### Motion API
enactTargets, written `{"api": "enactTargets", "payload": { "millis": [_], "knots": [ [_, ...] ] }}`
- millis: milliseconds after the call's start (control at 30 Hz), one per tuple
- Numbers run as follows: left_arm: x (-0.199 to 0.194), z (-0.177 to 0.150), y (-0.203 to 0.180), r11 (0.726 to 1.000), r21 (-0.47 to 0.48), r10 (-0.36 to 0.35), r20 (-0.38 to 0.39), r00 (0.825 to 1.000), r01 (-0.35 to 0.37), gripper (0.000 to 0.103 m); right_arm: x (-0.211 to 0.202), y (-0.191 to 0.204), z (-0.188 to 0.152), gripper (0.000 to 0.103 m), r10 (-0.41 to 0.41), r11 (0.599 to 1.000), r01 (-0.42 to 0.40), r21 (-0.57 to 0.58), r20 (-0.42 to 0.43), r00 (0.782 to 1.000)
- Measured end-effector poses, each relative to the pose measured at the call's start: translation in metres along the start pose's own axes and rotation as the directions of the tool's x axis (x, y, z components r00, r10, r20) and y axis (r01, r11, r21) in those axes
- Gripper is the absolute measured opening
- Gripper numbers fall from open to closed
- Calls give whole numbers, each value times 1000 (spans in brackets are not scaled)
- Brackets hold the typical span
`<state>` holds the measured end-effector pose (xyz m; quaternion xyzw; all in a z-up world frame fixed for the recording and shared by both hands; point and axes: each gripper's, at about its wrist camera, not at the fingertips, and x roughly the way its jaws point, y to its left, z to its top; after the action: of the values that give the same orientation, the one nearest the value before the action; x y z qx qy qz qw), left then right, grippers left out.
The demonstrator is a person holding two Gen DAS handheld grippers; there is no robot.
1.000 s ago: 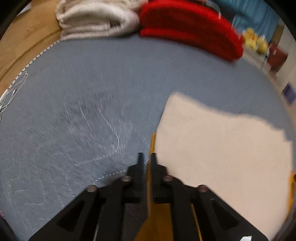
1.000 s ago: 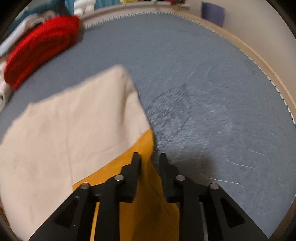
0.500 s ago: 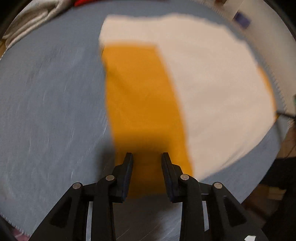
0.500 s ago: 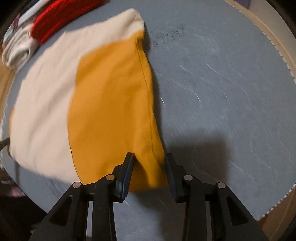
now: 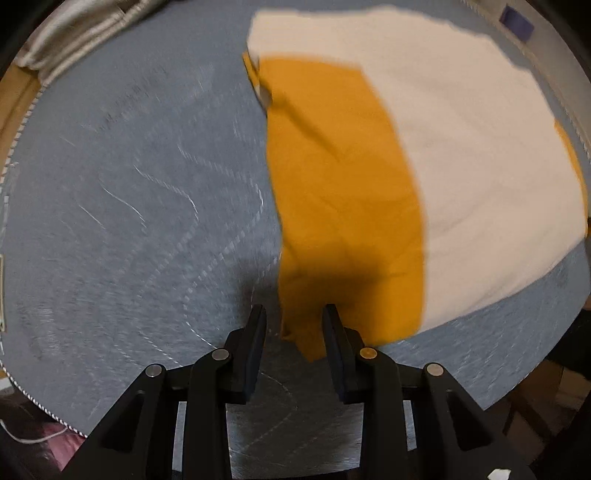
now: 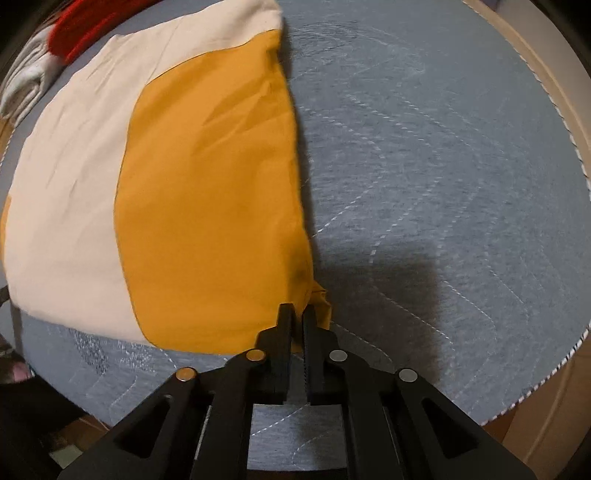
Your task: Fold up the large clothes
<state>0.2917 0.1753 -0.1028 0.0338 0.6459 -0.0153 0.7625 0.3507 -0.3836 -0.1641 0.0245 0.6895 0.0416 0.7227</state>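
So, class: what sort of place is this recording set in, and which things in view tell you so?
Probably a home room used for folding laundry: a grey quilted mat serves as work surface, an orange-and-cream garment lies spread on it, and folded clothes, one red, are stacked at its far edge.

Bench covering: grey-blue quilted mat [image 5: 129,221], pale stitched lines across it, white-edged trim along its rim. Wooden bench [image 6: 546,424] edge exposed outside the mat. Folded grey-beige garment [image 5: 74,33] at far-left mat edge in left view. Red knitted item [image 6: 85,26] next to a whitish folded piece [image 6: 22,85], top-left corner in right view. Small dark-blue object [image 5: 517,18], top right; identity unclear.
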Motion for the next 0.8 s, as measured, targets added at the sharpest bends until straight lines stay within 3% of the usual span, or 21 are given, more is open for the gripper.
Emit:
{"api": "enactTargets", "payload": {
  "millis": [100, 200, 333, 433, 467, 533, 633, 700, 800],
  "knots": [
    [-39, 2, -12, 998, -58, 29, 119, 992, -23, 29, -25, -1, 3, 13, -115, 993, 113, 24, 94, 989],
    [-82, -7, -27, 993, -117, 19, 272, 962, 13, 29, -75, 4, -3, 13, -165, 986, 148, 82, 272, 948],
    [-113, -32, -53, 988, -139, -9, 402, 915, 71, 29, -143, 40, -26, 18, -129, 991, 101, 84, 506, 853],
    [-104, -54, -58, 972, -191, -41, 432, 901, 136, 29, -168, 85, -61, 32, -31, 999, 37, 3, 604, 797],
    [-95, -60, -63, 962, -214, -63, 433, 899, 170, 29, -168, 93, -68, 37, -13, 999, 29, -16, 613, 790],
    [-75, -67, -70, 959, -228, -65, 408, 911, 170, 29, -157, 118, -83, 38, 30, 998, 12, -66, 607, 794],
    [-57, -64, -84, 970, -218, -23, 353, 935, 106, 28, -132, 139, -88, 38, 64, 993, 3, -118, 562, 825],
    [-55, -62, -88, 975, -204, -17, 347, 938, 93, 28, -115, 150, -83, 37, 48, 986, 47, -159, 547, 836],
    [-50, -61, -85, 974, -209, -11, 341, 940, 87, 28, -100, 170, -77, 37, 71, 977, 44, -210, 513, 855]
  ]
}}
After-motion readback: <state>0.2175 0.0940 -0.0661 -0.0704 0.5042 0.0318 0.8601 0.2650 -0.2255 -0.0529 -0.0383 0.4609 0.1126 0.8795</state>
